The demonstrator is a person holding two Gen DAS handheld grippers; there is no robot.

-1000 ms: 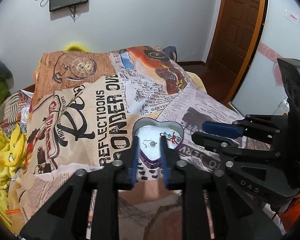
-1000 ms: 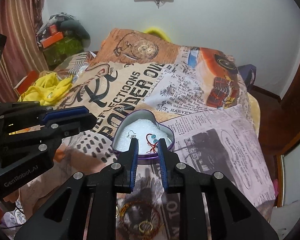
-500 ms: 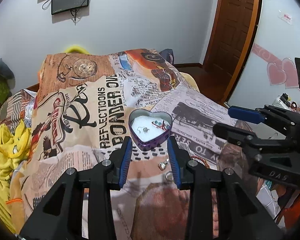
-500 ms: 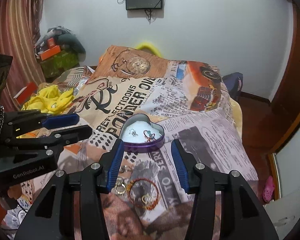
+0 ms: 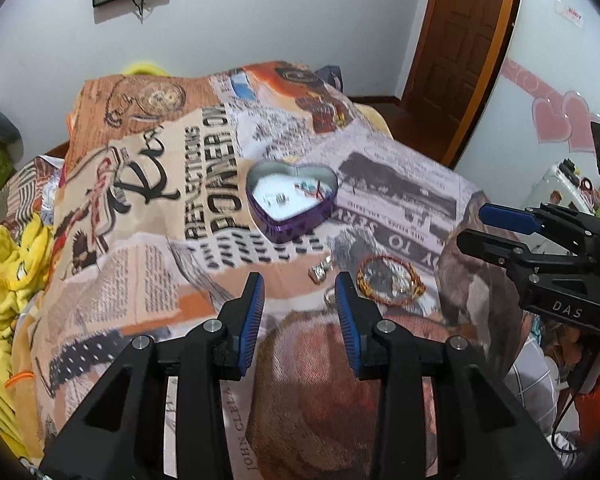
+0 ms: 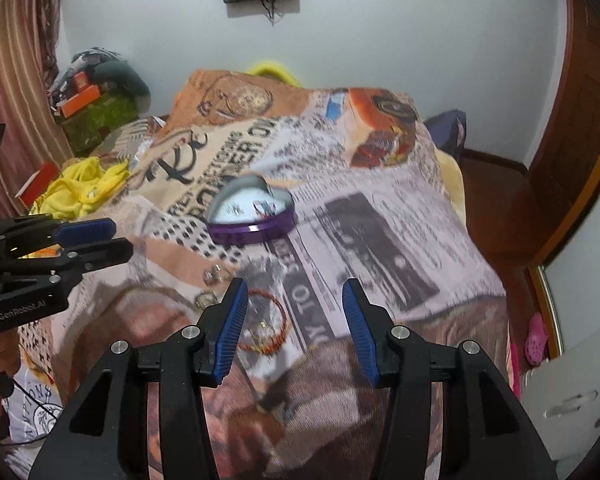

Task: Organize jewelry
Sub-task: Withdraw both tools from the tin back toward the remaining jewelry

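1. Both claws hang released and empty above the bed: the left claw with its jaws moderately apart, the right claw spread wider.
2. Loose pieces lie on the blanket near the claws: a red-gold bracelet, a small silver piece and a ring, all apart from the tin.
3. Risk: the blanket is soft and creased, so a claw pressing down on the ring may push it into a fold or pinch cloth with it.
4. Risk: the bracelet looks thin and floppy; gripped at one edge it could swing, snag a finger or slip free on the way.
5. Risk: the tin sits unsecured on bedding; a nudge on its rim could tip it and spill what it holds.
6. The purple heart tin is open, white-lined, and holds small silver earrings on the left and a red-and-teal piece on the right; finer detail is too small to tell.
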